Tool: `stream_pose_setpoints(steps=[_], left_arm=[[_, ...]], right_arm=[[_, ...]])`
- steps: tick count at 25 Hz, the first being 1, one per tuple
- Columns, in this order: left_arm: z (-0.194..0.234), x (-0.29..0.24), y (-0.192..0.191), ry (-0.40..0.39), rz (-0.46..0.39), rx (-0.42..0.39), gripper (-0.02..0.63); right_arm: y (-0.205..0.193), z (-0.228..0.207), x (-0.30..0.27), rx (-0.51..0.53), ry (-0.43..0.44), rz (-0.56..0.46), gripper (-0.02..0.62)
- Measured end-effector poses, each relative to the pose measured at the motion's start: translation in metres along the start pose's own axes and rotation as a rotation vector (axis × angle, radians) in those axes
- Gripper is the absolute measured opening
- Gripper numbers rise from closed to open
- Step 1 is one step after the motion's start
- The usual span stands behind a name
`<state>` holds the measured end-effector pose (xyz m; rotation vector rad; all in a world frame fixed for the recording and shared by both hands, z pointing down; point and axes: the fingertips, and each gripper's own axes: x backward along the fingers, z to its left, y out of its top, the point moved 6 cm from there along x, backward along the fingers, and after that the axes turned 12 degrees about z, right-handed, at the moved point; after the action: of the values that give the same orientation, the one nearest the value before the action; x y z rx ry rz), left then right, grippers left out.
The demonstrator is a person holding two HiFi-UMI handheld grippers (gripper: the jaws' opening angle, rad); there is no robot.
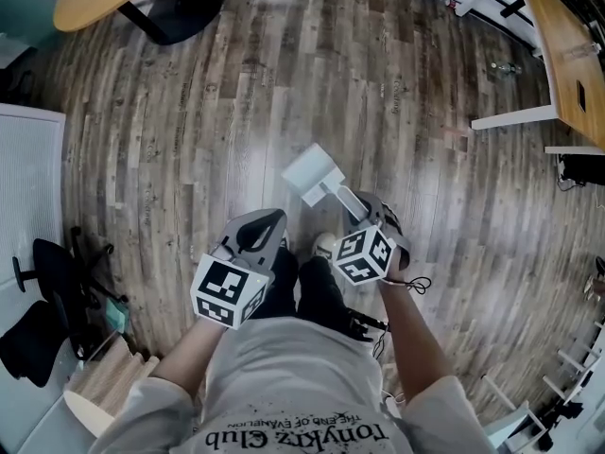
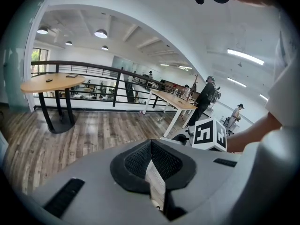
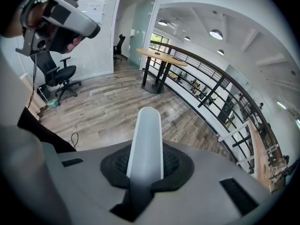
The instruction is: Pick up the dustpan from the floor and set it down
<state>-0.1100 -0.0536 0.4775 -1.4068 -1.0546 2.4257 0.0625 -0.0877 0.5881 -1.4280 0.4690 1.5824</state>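
Right tongs (image 1: 367, 214) grip the dustpan (image 1: 315, 171) handle, pan apparently off the floor (image 1: 189, 112) ahead. Left tongs (image 1: 257, 233) closed, empty; setting down remains.

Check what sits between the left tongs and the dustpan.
Nothing. In the head view the gap from the left gripper to the dustpan shows only bare wood floor. The right gripper is clamped on the dustpan.
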Motion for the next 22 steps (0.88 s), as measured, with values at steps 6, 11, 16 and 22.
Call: stream_pose_setpoints(steps=[6, 11, 16, 22], left_arm=[[0.004, -0.004, 0.003, 0.009, -0.005, 0.012, 0.023], [0.006, -0.005, 0.005, 0.016, -0.006, 0.016, 0.023], [0.008, -0.006, 0.006, 0.015, -0.002, 0.019, 0.023], [0.006, -0.008, 0.008, 0.009, -0.007, 0.017, 0.023]], right_arm=[[-0.001, 0.0, -0.012, -0.001, 0.002, 0.005, 0.071], [-0.005, -0.002, -0.019, -0.002, 0.009, 0.008, 0.072], [-0.009, -0.004, -0.022, -0.006, 0.016, 0.033, 0.074], [-0.017, -0.007, -0.024, -0.002, 0.016, 0.056, 0.075]])
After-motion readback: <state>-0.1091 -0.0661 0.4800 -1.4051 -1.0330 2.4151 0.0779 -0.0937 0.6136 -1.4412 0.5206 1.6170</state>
